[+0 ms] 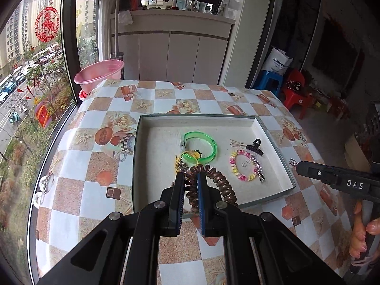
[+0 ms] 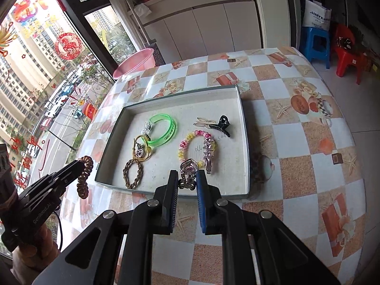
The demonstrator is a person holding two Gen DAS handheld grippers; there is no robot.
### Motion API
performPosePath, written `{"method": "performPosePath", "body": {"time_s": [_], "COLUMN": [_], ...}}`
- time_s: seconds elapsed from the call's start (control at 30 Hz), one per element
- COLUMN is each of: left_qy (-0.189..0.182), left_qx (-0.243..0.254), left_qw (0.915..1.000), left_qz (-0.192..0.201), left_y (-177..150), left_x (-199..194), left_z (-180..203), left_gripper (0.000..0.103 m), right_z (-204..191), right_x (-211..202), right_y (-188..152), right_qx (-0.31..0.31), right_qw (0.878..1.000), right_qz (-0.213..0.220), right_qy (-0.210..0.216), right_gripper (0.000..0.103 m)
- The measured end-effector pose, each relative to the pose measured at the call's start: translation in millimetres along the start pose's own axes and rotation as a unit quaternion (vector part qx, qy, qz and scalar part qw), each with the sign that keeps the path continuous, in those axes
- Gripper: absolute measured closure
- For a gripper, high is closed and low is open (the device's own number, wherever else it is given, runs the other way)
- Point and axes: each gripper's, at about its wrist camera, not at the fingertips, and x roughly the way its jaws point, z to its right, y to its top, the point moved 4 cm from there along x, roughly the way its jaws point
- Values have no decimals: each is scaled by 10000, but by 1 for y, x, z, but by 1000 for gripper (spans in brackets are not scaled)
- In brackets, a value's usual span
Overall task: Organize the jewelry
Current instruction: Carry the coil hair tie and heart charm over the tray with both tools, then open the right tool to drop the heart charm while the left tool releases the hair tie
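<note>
A shallow grey box lid (image 1: 275, 140) (image 2: 244, 123) on the checked table holds jewelry: a green bangle (image 1: 209, 149) (image 2: 171, 130), a pink-yellow spiral band (image 1: 237, 171) (image 2: 185, 144), a black claw clip (image 1: 255, 146) (image 2: 222, 123), a yellow elastic with charm (image 2: 142, 152) and a brown braided band (image 2: 133, 173). My left gripper (image 1: 191, 180) (image 2: 78, 166) is shut on a brown spiral hair tie (image 1: 223, 185) (image 2: 84, 178), held above the lid's near left edge. My right gripper (image 2: 187, 178) (image 1: 296, 163) is shut on a silver heart claw clip (image 2: 188, 171) over the lid's near edge.
A pink basin (image 1: 99, 73) (image 2: 135, 64) stands beyond the table's far left corner by the window. White cabinets (image 1: 171, 57) stand behind. Blue (image 2: 317, 45) and red stools (image 2: 349, 59) stand on the floor at the right.
</note>
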Motion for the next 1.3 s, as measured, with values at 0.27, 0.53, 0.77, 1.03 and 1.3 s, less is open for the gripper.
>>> {"method": "performPosePath", "body": {"time_s": [0.27, 0.53, 0.77, 1.03, 1.3], "left_qy": [158, 297, 470, 606, 658], "left_qx": [72, 267, 262, 411, 324], "left_qw": [9997, 9981, 9963, 9953, 9953], "left_qz": [-170, -477, -675, -642, -636], "left_y": [25, 9, -2, -9, -8], "left_x": [46, 91, 117, 124, 122], "left_z": [2, 9, 4, 7, 6], "left_gripper": [80, 80, 80, 80, 80], "right_z": [2, -5, 3, 5, 3], "right_x": [31, 85, 117, 122, 119], "right_y": [32, 23, 17, 14, 13], "right_qx": [-30, -51, -141, -332, -300], "right_qw": [10000, 9988, 9976, 9964, 9965], "right_qz": [-78, -474, -627, -594, -619], "right_qy": [-30, 104, -244, -497, -466], "right_gripper": [87, 87, 87, 86, 78]}}
